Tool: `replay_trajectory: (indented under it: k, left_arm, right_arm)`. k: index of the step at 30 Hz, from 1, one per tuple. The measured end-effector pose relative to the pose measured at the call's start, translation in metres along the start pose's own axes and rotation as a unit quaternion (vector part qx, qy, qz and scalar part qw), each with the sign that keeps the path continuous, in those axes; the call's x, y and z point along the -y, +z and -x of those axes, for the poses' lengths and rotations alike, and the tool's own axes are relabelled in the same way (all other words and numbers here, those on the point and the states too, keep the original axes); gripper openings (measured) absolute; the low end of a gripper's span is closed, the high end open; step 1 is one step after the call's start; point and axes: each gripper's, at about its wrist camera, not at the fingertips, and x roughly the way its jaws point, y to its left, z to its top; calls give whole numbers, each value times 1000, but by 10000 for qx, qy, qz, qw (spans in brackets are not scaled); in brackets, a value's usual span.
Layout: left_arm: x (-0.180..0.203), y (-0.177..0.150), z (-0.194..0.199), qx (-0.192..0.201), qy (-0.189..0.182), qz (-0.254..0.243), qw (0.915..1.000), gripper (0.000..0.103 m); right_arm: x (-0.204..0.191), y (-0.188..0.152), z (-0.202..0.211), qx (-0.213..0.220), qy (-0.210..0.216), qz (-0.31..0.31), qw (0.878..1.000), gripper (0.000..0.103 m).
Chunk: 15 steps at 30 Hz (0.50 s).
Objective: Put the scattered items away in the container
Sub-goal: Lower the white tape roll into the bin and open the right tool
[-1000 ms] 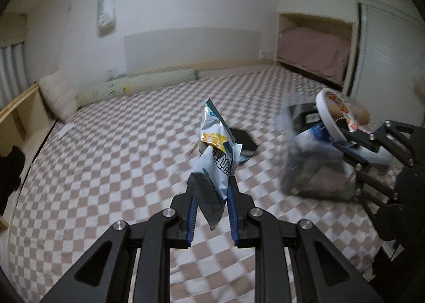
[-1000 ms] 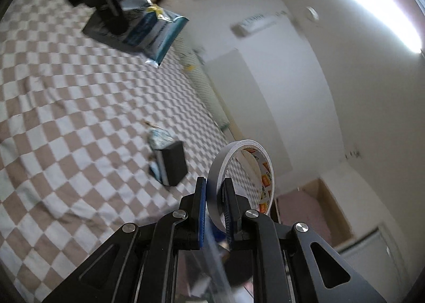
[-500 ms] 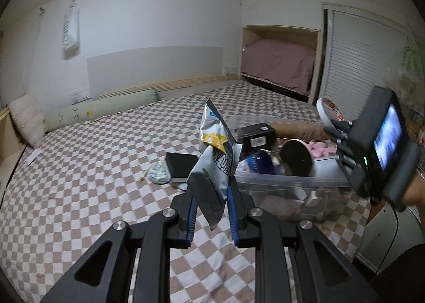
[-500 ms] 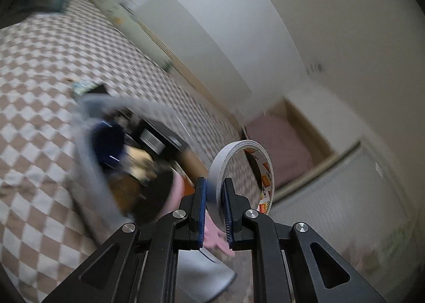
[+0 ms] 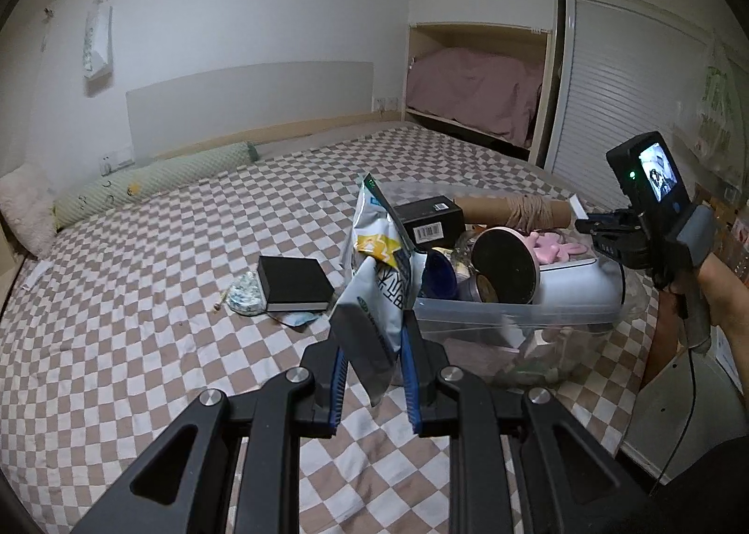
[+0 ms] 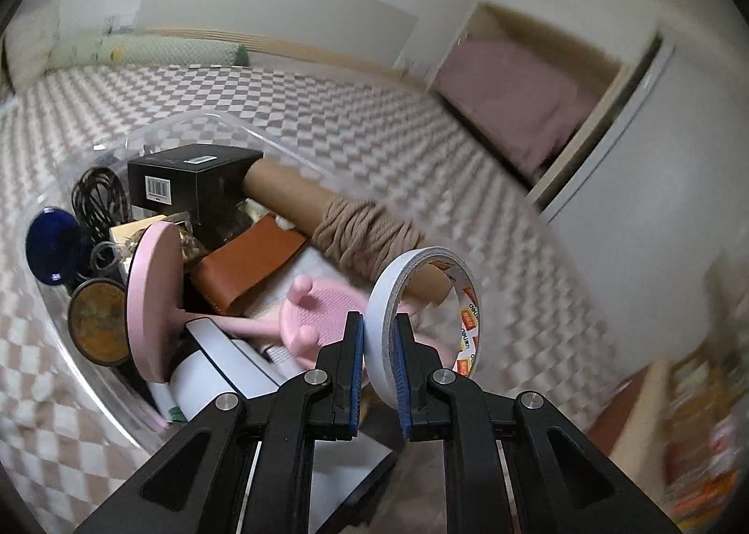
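Currently, left gripper [image 5: 372, 375] clamps a snack bag [image 5: 374, 286]; right gripper [image 6: 378, 363] clamps a tape roll [image 6: 398, 295] above the clear bin [image 6: 93, 375].

Tape roll [image 6: 421, 300] now hangs over the container [image 6: 117, 145].

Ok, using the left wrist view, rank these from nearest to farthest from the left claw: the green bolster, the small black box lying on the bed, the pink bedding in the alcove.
1. Small black box: on the checkered bed, just ahead and left of the left claw.
2. Green bolster: along the far edge of the bed, left.
3. Pink bedding: in the wall alcove, far right.
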Motion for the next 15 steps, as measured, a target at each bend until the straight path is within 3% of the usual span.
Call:
replay_trajectory:
  k: [5, 13, 14, 15]
  left_arm:
    - [16, 12, -16, -34, -173, 2, 9998, 21]
    - [67, 41, -51, -116, -556, -170, 9982, 21]
    - [74, 45, -56, -136, -605, -180, 9979, 21]
    - [82, 50, -62, -155, -648, -184, 9976, 21]
  right_arm:
    - [16, -1, -17, -285, 583, -510, 9966, 14]
    - [12, -3, -23, -353, 907, -611, 9934, 14]
    - [13, -3, -24, -371, 994, -700, 9919, 15]
    - [15, -2, -25, -390, 1071, -782, 9904, 26]
